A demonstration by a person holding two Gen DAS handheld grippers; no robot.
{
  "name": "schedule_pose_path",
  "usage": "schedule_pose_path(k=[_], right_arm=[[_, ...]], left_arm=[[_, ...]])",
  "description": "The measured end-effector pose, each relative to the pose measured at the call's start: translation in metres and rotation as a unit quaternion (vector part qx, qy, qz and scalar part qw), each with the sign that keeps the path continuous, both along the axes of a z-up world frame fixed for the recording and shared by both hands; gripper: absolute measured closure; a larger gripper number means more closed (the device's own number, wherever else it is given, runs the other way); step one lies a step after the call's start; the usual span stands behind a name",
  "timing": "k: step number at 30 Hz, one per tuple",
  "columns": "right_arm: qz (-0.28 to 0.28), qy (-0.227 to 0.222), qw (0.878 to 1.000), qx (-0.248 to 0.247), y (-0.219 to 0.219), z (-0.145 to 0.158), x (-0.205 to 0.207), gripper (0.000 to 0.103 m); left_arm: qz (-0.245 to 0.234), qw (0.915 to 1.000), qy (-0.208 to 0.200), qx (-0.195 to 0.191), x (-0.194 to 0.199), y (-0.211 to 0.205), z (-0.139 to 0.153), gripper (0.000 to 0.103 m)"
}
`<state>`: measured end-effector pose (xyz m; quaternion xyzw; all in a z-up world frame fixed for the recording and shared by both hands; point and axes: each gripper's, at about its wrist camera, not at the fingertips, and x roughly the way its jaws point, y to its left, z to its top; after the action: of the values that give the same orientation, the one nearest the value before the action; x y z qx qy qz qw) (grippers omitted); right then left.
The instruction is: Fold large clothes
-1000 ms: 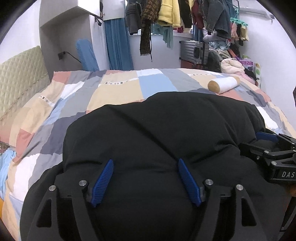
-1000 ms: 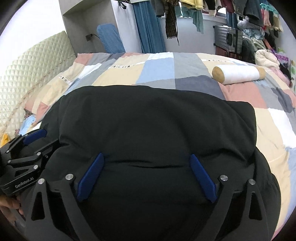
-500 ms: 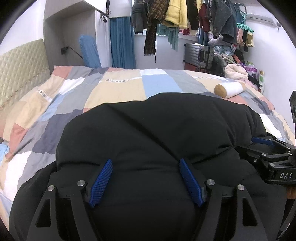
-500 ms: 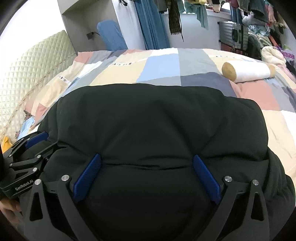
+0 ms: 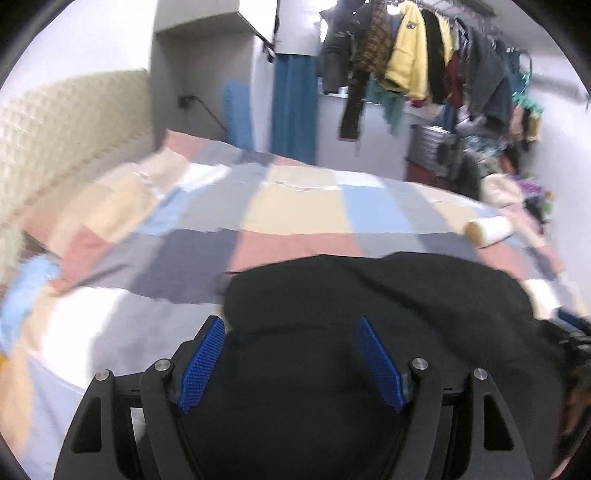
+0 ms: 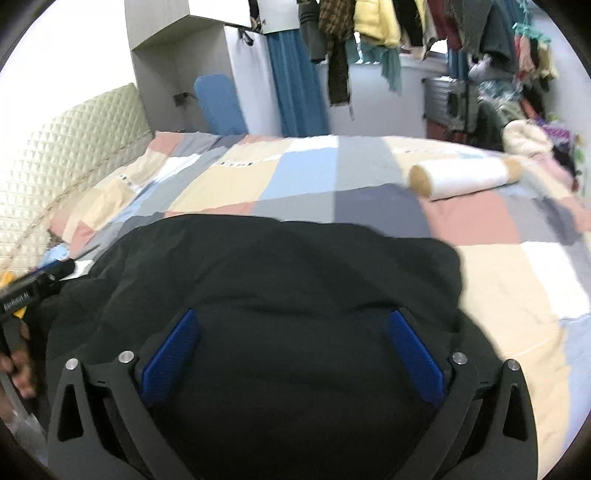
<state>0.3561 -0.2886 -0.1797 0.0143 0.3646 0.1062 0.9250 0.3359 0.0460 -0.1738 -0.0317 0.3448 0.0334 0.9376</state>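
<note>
- A large black garment (image 6: 280,280) is seen lying on the bed (image 6: 498,280), bunched into a thick, puffy mound with soft creases across its top.
- The fabric is matte and dark throughout; no fastenings or labels can be made out.
- The bed is covered by a patchwork quilt of beige, blue, grey, pink and white blocks.
- Right gripper (image 6: 291,354): the jaws are opening and stand wide, with the black fabric between them; the blue pads (image 6: 413,358) are not seen pressing on it.
- Left gripper (image 5: 291,360): the jaws are spread apart over the garment's near left edge, fabric between them; a grip cannot be confirmed, as this view is blurred.
- A white bolster (image 6: 465,177) is noted on the far right of the bed, well apart from the garment.
- Hanging clothes (image 6: 369,22) are seen behind the bed.
</note>
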Motion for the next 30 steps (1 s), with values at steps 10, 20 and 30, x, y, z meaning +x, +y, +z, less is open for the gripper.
schedule_pose_path(k=[10,20,30], right_arm=[[-0.031,0.033,0.999,-0.008,-0.046,-0.023,-0.007,0.0],[-0.051,0.02,0.999,0.005,-0.041,-0.044,0.0,0.0],[-0.079,0.002,0.997,-0.005,-0.039,-0.028,-0.017,0.0]], left_arm=[[0.007,0.9988,0.032,0.036,-0.004,0.0,-0.032,0.029],[0.008,0.9994,0.025,0.021,0.002,-0.005,-0.05,0.027],[0.013,0.9999,-0.003,0.009,-0.022,-0.006,-0.003,0.027]])
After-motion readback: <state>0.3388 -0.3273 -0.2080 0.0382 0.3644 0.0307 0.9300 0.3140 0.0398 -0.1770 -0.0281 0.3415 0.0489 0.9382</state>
